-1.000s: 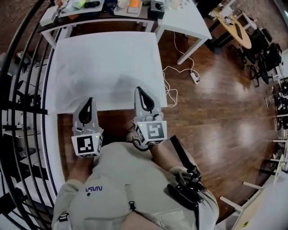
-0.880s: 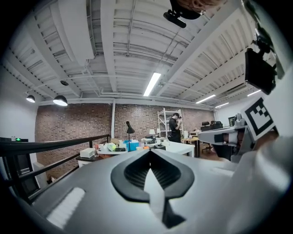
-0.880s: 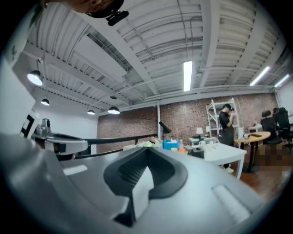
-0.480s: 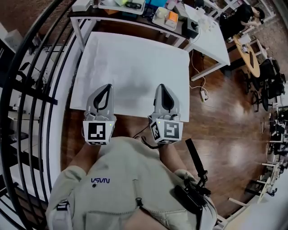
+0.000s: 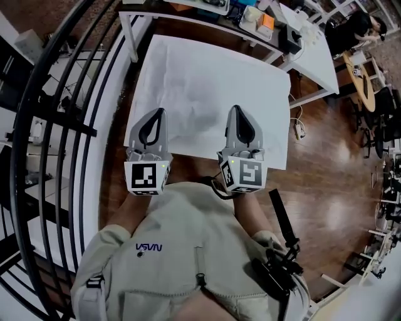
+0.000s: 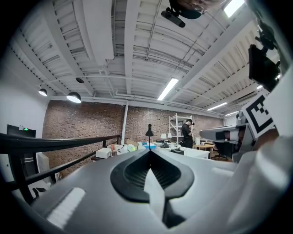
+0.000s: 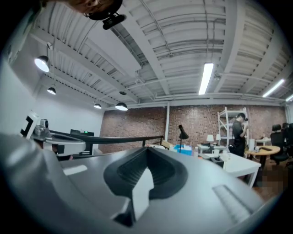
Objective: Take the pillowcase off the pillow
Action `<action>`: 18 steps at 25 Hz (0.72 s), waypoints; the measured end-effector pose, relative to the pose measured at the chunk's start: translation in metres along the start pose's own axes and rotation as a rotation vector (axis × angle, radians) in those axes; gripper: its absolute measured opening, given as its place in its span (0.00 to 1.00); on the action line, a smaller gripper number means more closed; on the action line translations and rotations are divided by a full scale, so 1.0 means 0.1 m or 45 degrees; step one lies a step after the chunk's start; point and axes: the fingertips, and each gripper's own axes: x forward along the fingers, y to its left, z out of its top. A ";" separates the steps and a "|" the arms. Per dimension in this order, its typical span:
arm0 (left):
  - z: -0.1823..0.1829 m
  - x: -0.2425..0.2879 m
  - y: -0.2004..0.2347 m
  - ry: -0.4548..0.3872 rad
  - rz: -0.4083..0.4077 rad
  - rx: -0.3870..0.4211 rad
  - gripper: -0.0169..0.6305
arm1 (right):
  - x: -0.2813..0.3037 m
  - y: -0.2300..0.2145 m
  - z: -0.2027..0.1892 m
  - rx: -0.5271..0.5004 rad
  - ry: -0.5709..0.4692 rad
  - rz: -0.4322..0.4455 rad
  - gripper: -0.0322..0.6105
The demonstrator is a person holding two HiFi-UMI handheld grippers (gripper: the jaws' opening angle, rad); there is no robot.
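Grippers first: left gripper (image 5: 158, 116) and right gripper (image 5: 237, 116) are both clamped fully closed with nothing pinched in either one. Each gripper's own view shows the two jaws meeting in a tight seam (left (image 6: 149, 153), right (image 7: 147, 151)) with only the room beyond them. They're held side by side and pointing level, tips over the near edge of the pillow (image 5: 207, 81); can't tell if they touch it. Biggest thing around is the wooden floor (image 5: 326, 169), then the brick wall (image 6: 91, 125) across the back of the room under a white beamed ceiling (image 7: 183, 45). The pillow is a big white rectangle lying flat on a white-legged table (image 5: 133, 39) right in front of the person, and honestly it covers so much that I can't see where fabric stops and tabletop starts. A black railing (image 5: 56, 125) curves down the left side. Past the far end there's a cluttered desk (image 5: 250, 14), and another white table (image 5: 313, 53) sits off to the right. The wearer's beige hoodie (image 5: 188, 251) fills the bottom of the head view. Someone in dark clothes (image 7: 239, 130) stands by shelving at the back. A cable (image 5: 299, 125) lies on the floor beside the table, and a small black desk lamp (image 6: 149, 132) pokes up in the distance.
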 end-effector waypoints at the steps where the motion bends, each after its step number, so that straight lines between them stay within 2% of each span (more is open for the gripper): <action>1: -0.04 -0.02 0.07 0.008 0.018 -0.009 0.03 | 0.04 0.05 0.00 -0.003 0.001 0.010 0.05; 7: -0.13 -0.13 0.28 0.036 0.125 -0.013 0.03 | 0.21 0.25 -0.05 0.007 0.007 0.110 0.05; 18: -0.19 -0.11 0.36 0.131 0.359 0.042 0.03 | 0.54 0.49 -0.15 0.050 -0.023 0.424 0.05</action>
